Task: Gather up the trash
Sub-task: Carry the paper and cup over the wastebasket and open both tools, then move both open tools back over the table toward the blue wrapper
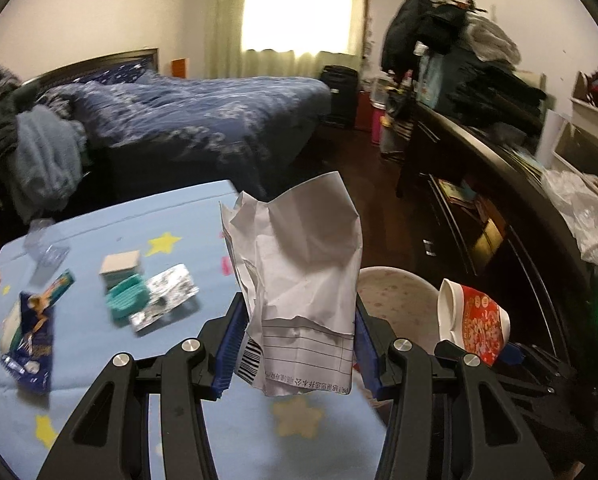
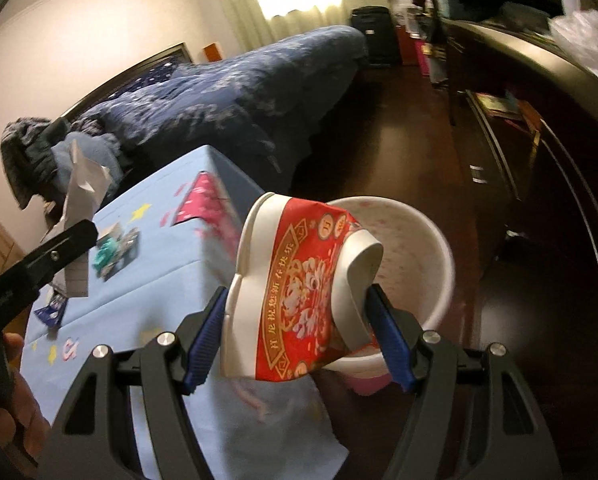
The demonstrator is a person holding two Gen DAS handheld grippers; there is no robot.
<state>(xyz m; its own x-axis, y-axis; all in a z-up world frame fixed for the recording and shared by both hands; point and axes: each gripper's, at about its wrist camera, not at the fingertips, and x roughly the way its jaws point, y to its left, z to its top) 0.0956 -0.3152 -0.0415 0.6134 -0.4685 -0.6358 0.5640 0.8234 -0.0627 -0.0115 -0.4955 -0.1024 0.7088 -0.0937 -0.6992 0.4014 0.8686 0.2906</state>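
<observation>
Pinching crumpled paper at lower centre, the left gripper is gripping; the right gripper is clamping a squashed red cup. Beyond, lying upper right, a white bin.

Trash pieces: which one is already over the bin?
The crushed red paper cup in the right gripper, above the white bin. The crumpled paper and wrappers remain over the table.

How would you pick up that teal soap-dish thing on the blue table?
Grip the teal ribbed tray across its two long sides, coming straight down from above. It lies flat and low, wedged between a small box and a silver wrapper, so a sideways approach would likely bump them. Blur hides its exact edges.
</observation>
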